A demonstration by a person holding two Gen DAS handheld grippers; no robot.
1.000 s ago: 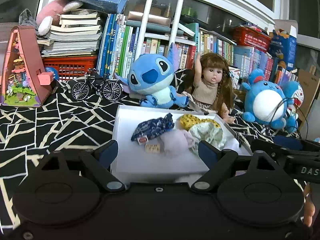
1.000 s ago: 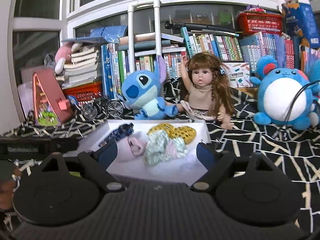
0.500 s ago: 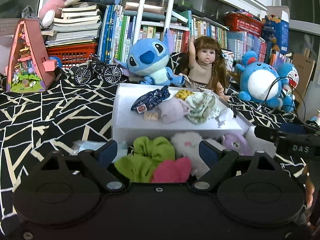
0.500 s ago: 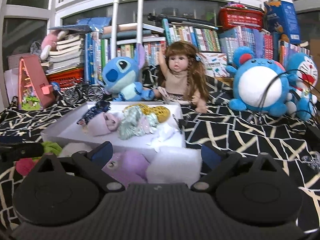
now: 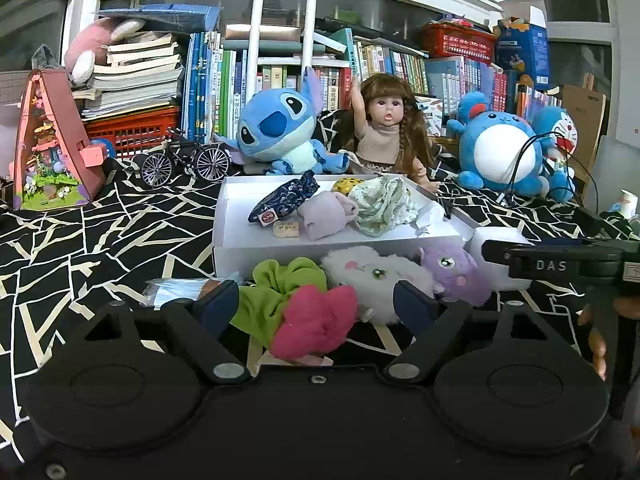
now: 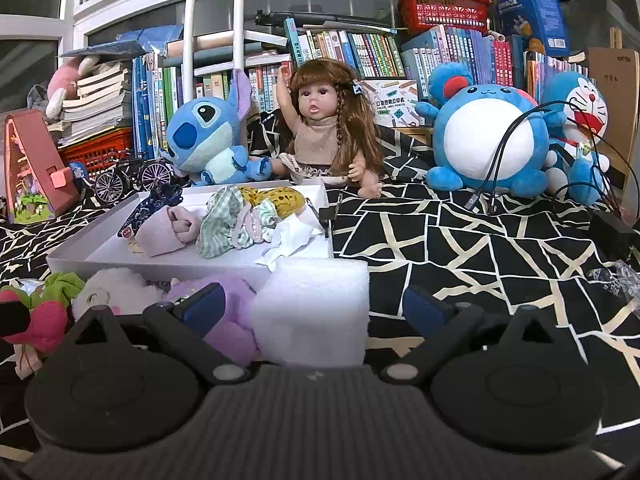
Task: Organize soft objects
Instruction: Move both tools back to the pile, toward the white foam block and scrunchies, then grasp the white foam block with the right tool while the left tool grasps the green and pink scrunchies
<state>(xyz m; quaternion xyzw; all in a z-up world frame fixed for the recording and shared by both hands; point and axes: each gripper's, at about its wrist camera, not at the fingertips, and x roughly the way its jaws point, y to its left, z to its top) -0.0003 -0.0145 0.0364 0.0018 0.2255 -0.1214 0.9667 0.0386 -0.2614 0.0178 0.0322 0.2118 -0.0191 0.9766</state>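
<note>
A white box (image 5: 224,248) holds a navy pouch (image 5: 284,202), a lilac cloth (image 5: 324,214), a green checked cloth (image 5: 382,204) and a yellow piece (image 5: 346,185). In front of it lie a green scrunchie (image 5: 280,286), a pink scrunchie (image 5: 316,324), a white plush (image 5: 368,276), a purple plush (image 5: 450,272) and a white foam block (image 6: 316,312). My left gripper (image 5: 316,302) has its jaws closing around the green and pink scrunchies, with the pads not pressing on them. My right gripper (image 6: 314,306) stands open around the foam block, the purple plush (image 6: 228,320) beside its left finger.
Behind the box sit a blue Stitch plush (image 5: 280,128), a doll (image 5: 386,132), a round blue plush (image 5: 500,152) with cables over it and a toy bicycle (image 5: 184,160). Books fill the back. A pink toy house (image 5: 48,148) stands left. A plastic bag (image 5: 180,290) lies front left.
Both grippers sank and drew back from over the box to the soft things lying in front of it. The left jaws narrowed a little; the right jaws widened.
</note>
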